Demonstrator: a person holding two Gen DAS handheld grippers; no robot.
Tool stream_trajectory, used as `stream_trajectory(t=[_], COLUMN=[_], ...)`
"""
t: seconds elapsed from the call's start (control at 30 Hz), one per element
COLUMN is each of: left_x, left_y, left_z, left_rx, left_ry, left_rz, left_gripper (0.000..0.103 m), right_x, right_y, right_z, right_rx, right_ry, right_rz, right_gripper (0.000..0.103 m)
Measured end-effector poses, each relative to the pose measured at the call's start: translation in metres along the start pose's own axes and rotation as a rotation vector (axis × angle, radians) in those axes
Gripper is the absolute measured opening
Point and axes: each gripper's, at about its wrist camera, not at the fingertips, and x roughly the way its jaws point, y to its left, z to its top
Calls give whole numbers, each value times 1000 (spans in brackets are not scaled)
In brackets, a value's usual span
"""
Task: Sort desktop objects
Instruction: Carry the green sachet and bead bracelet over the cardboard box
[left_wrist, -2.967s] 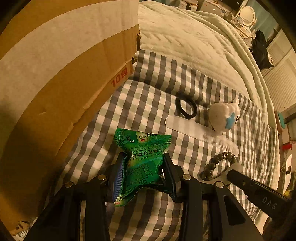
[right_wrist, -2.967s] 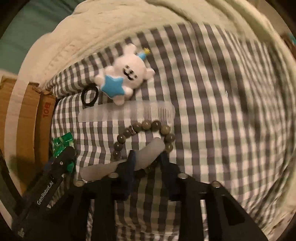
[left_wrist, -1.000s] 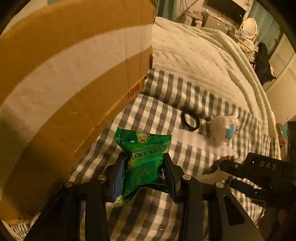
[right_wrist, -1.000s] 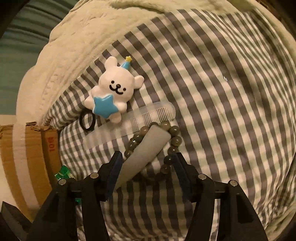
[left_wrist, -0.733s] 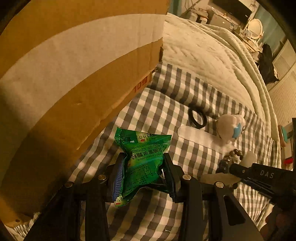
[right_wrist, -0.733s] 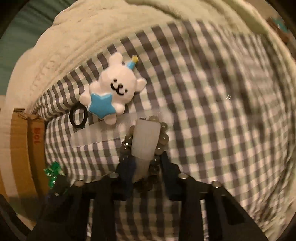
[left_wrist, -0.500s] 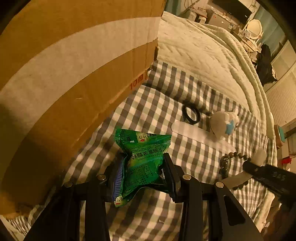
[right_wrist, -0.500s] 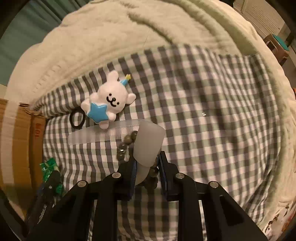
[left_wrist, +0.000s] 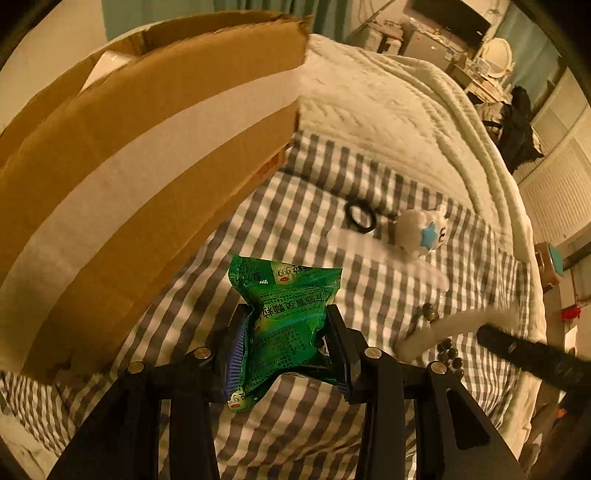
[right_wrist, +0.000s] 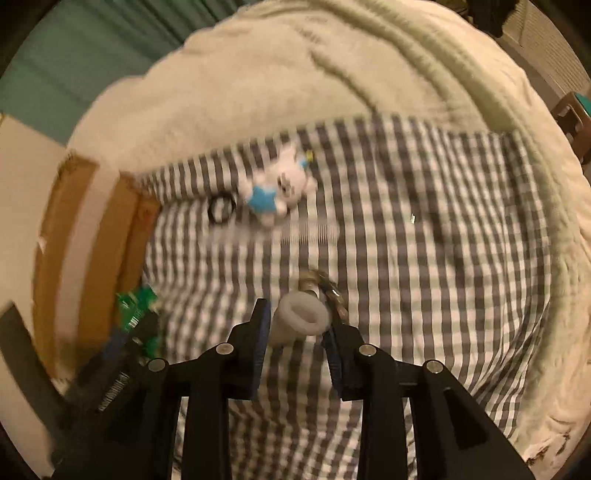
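Green sachet (left_wrist: 284, 325) clamped between left gripper (left_wrist: 286, 347) jaws, beside cardboard box (left_wrist: 122, 192).

Dim, warm yellowish light; fisheye bending at the edges; right wrist view motion-blurred.

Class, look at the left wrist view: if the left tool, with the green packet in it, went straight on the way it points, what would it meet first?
Probably the checked cloth just beyond the green packet; the cardboard box stands alongside, though depth is unclear.
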Motion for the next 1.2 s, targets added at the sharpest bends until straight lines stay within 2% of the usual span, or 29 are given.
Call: stream_trajectory(t=[0.13, 0.3, 0.33, 0.4, 0.43, 0.5, 0.63, 0.67, 0.7, 0.73, 0.77, 1.0, 1.1, 1.2], left_x=[2, 16, 20, 27, 30, 36, 42, 43, 44, 44, 43, 16, -12, -47], left_y=[6, 4, 3, -1, -3, -9, -15, -16, -16, -17, -17, -19, -18, -18], left_z=[1, 0, -1, -1, -2, -2, 1, 3, 4, 5, 6, 16, 25, 34], left_rx=[-21, -21, -23, -25, -22, -3, 18, 17, 16, 18, 24, 65, 66, 93], left_ry=[-2, 18, 23, 32, 36, 37, 36, 36, 35, 35, 34, -26, -79, -138], left_rz=[17, 38, 39, 39, 38, 38, 37, 35, 32, 31, 30, 16, -10, -30], left_gripper=[41, 41, 41, 41, 41, 41, 41, 41, 41, 41, 41, 41, 41, 41], right_x=[16, 34, 40, 50, 55, 64, 75, 77, 77, 77, 76, 38, 3, -37], right_y=[-6, -3, -4, -5, -6, -8, -8, -7, -6, -7, -9, -25, -24, -8], right_z=[-10, -12, -12, -14, -15, -16, -20, -19, -18, -17, -15, -14, -13, -15], right_rx=[8, -93, -102, -117, -126, -140, -193, -215, -235, -239, -234, -190, -163, -204], right_ry=[34, 66, 80, 103, 109, 125, 138, 141, 141, 140, 145, 95, 43, -25], right_rz=[-4, -55, -50, -70, -98, -137, -148, -160, -191, -205, -217, -231, -210, -222], right_gripper=[28, 30, 32, 56, 59, 62, 62, 51, 32, 28, 11, 11, 11, 11])
